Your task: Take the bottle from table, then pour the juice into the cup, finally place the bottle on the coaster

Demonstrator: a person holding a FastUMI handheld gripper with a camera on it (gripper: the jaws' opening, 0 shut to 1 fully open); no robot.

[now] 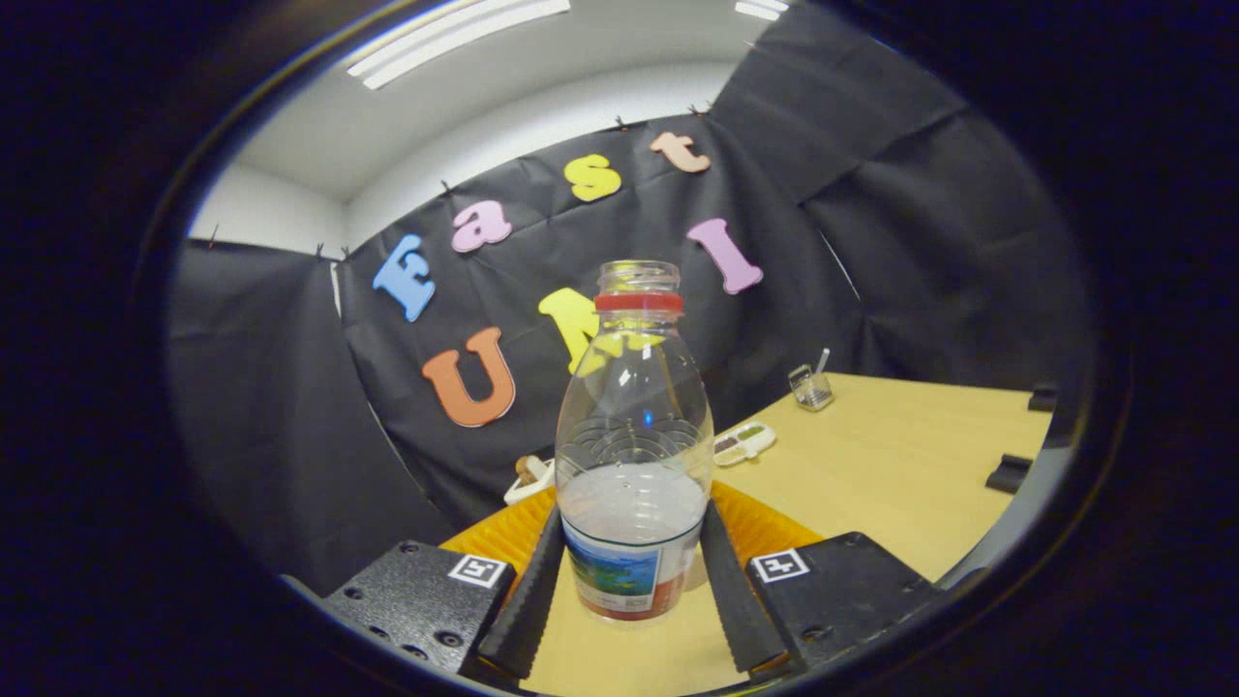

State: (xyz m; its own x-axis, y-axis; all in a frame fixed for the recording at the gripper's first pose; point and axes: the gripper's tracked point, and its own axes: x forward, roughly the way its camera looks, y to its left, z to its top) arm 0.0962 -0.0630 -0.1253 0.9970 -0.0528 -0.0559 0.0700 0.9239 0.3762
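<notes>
Both fingers [528, 590] of the tool [631, 571] are pinching the bottle [634, 455] low on its label, holding it upright just above the surface [900, 465]. I'd be keeping that squeeze firm and tipping slowly, since the open neck is sitting high above the grip.

Gripper [631, 571]: two black jaws w/ serrated, ridged inner faces. Each mounted on a blocky black textured plastic body, dark screws sunk in top. One square b/w fiducial marker per block, near the inner corner
</notes>
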